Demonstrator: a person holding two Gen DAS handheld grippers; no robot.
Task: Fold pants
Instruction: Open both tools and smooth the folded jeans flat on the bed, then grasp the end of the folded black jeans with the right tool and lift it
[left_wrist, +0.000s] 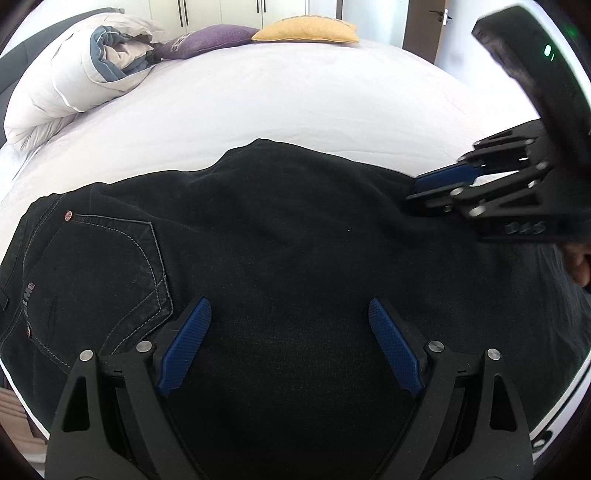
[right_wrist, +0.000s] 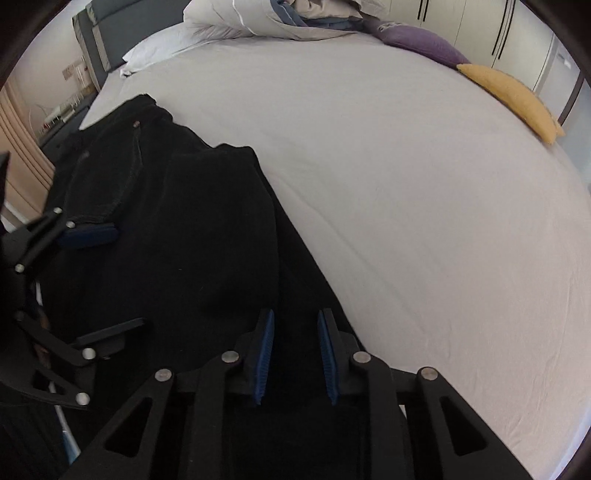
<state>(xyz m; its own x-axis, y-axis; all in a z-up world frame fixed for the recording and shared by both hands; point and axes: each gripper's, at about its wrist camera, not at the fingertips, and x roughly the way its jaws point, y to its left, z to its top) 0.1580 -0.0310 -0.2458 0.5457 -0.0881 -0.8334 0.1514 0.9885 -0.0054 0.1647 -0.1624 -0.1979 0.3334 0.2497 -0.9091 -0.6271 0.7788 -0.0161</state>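
Black jeans (left_wrist: 280, 236) lie on the white bed, folded lengthwise, waistband and back pocket (left_wrist: 110, 273) to the left. My left gripper (left_wrist: 290, 314) is open, hovering low over the middle of the jeans with nothing between its blue pads. My right gripper (right_wrist: 295, 325) has its pads partly apart with a clear gap, just above the jeans (right_wrist: 177, 229) near their far edge; it holds nothing. It also shows in the left wrist view (left_wrist: 424, 192) at the right, over the leg. The left gripper shows in the right wrist view (right_wrist: 110, 277) at the left.
The white bed sheet (left_wrist: 295, 110) stretches beyond the jeans. A rolled duvet (left_wrist: 85, 70), a purple cushion (left_wrist: 207, 40) and a yellow cushion (left_wrist: 306, 29) lie at the far side. Wardrobe doors stand behind. The bed's near edge is below the jeans.
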